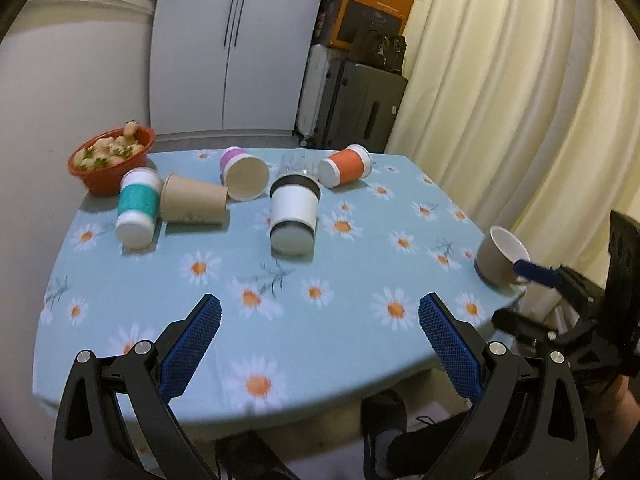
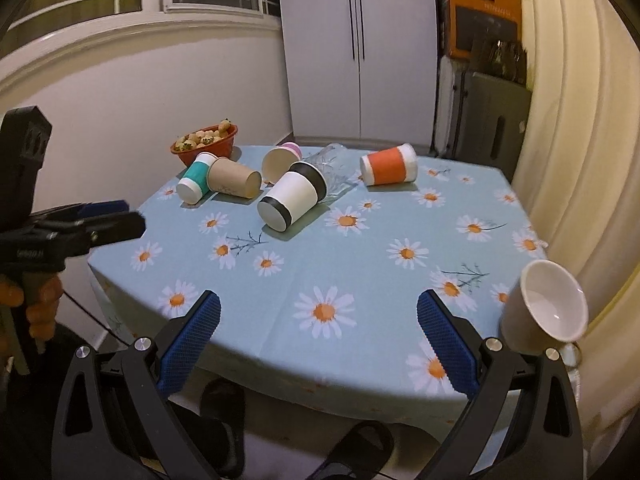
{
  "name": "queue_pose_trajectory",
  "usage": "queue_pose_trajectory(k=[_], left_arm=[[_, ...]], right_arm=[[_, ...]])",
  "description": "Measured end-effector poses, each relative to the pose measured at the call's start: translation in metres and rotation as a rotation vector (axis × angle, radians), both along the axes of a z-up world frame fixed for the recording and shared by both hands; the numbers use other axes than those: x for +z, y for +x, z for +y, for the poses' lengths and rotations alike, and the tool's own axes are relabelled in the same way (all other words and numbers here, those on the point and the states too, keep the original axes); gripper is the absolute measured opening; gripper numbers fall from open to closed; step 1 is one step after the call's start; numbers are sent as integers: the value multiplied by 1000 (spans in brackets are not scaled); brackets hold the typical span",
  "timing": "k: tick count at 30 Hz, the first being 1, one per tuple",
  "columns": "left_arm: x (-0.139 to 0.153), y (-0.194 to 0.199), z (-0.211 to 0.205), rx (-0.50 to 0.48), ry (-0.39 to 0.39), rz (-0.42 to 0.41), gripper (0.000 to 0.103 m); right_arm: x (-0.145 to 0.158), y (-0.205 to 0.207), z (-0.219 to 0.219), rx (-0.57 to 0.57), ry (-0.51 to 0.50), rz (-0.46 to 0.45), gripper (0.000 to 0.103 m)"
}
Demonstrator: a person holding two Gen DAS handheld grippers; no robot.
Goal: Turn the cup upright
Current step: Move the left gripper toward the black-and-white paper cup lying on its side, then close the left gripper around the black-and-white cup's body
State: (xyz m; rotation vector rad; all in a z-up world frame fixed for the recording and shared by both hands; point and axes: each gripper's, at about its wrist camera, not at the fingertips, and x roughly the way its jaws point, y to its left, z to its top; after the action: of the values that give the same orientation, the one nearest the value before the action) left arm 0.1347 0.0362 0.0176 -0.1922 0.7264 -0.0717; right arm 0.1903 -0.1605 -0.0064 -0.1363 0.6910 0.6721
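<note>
Several cups lie on their sides at the far half of the table: a teal one (image 1: 136, 210), a plain brown one (image 1: 194, 205), a pink one (image 1: 244, 174), a black-and-white one (image 1: 294, 214), an orange one (image 1: 346, 166) and a clear glass (image 2: 334, 168). A brown ceramic mug (image 1: 500, 256) stands upright near the right edge; it also shows in the right wrist view (image 2: 548, 304). My left gripper (image 1: 320, 312) is open and empty over the near edge. My right gripper (image 2: 319, 308) is open and empty, just left of the mug.
The table (image 1: 360, 344) wears a light blue daisy cloth. A red bowl of fruit (image 1: 110, 160) sits at the far left corner. A white fridge (image 1: 236, 44), suitcases (image 1: 352, 108) and a cream curtain (image 1: 520, 80) stand behind. Feet in slippers (image 2: 224, 420) show below.
</note>
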Motion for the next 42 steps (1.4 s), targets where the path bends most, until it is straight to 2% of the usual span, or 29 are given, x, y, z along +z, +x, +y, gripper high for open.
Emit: queue_pose_trajectory(k=[11, 15, 17, 21, 29, 32, 35, 37, 42], left_arm=[[-12, 120, 9, -45, 44, 182, 95], [-24, 159, 8, -70, 41, 253, 95], [-32, 177, 10, -69, 27, 301, 91], [-47, 204, 10, -76, 59, 373, 88], [-74, 240, 14, -81, 89, 482, 83], [-86, 247, 17, -66, 96, 522, 78], [-91, 250, 20, -68, 90, 525, 75], [-92, 251, 22, -65, 86, 525, 68], [-90, 250, 26, -50, 72, 524, 66]], right_arm=[[-6, 89, 21, 29, 8, 156, 98], [-10, 106, 26, 35, 17, 177, 98], [-10, 112, 28, 44, 18, 181, 98], [-15, 121, 30, 54, 25, 204, 98], [-25, 128, 25, 69, 34, 238, 98], [-28, 132, 24, 72, 37, 255, 98], [-31, 134, 25, 77, 31, 260, 98], [-32, 134, 25, 81, 33, 260, 98], [-33, 134, 24, 83, 34, 268, 98]])
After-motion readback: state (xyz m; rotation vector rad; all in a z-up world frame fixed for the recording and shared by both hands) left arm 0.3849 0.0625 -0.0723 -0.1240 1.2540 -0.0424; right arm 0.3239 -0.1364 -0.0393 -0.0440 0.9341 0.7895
